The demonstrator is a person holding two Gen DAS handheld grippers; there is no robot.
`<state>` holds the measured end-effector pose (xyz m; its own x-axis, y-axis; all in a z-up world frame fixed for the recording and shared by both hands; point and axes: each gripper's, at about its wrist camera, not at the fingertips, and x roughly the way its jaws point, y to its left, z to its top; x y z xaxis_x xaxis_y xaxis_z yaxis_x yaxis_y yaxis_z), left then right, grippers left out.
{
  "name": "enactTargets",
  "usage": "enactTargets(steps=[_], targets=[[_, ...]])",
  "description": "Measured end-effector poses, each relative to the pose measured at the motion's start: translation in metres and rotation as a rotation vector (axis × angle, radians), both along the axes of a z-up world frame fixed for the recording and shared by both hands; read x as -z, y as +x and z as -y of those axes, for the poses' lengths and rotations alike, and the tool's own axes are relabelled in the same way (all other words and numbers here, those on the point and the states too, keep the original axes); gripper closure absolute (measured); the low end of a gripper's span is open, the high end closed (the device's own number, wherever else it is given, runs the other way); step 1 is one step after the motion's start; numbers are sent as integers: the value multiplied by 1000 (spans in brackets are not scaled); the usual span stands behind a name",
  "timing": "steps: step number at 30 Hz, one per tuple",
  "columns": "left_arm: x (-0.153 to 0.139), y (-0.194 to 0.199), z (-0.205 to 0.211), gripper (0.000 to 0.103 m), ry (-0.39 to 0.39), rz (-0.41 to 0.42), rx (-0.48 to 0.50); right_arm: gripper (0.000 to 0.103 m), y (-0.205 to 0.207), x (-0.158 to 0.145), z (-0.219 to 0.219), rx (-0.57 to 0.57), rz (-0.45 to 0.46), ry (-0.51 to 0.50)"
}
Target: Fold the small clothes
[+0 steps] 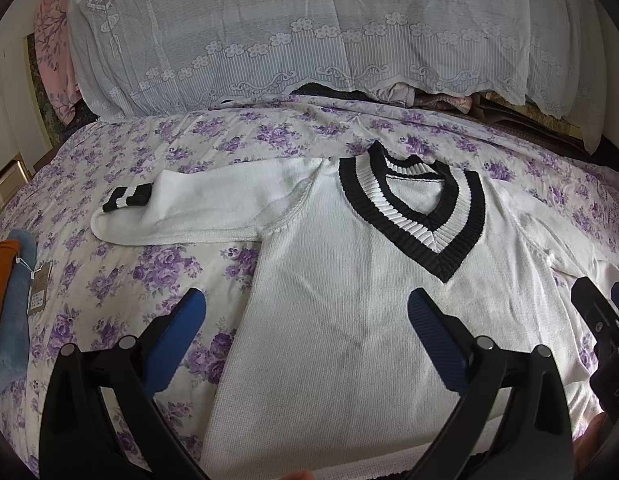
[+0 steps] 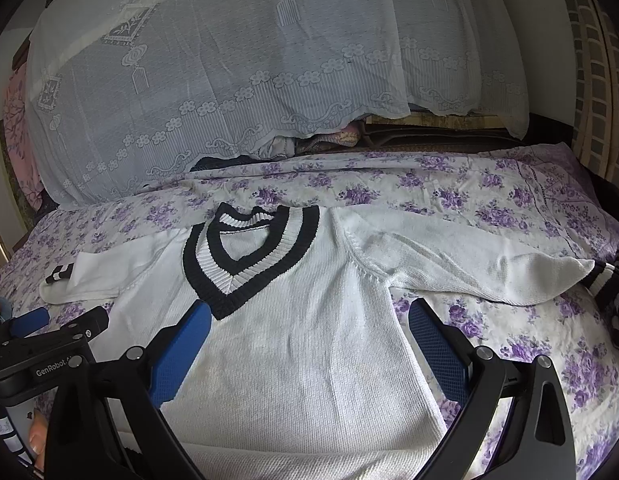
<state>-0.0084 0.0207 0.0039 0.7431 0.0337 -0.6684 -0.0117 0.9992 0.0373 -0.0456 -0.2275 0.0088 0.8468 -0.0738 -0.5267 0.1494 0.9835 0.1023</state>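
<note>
The white knit sweater is lying face up and spread flat on the bed, its black-and-white ribbed V-collar pointing toward six o'clock and both sleeves stretched out sideways. The left tool is hovering with its jaws spread wide and nothing between them, straddling the sweater's left side edge; the right tool is likewise gaping and empty above the right side, near the armpit seam.

The knit is looking soft, loose and stretchy, so a pinch taken too shallow is likely slipping off, while one taken too deep is risking gathering the floral sheet underneath. The left sleeve is doubling back at its striped cuff, at about ten o'clock, and could be bunching inside a fold. Uneven lifting is probably skewing the hem
</note>
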Motion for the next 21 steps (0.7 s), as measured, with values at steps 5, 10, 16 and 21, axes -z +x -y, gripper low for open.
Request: enactTargets(steps=[5,10,16,21], targets=[[1,0,0,5,0,-1,0,4,0,1,0,0,2,1],[2,0,1,5,2,-6,2,4,0,1,1,3,-1,2],[12,5,7,5,5,-37,21,4,5,8,15,5,-4,72],[32,15,12,5,0,-92,53,4,9,19,59,30,42,240]])
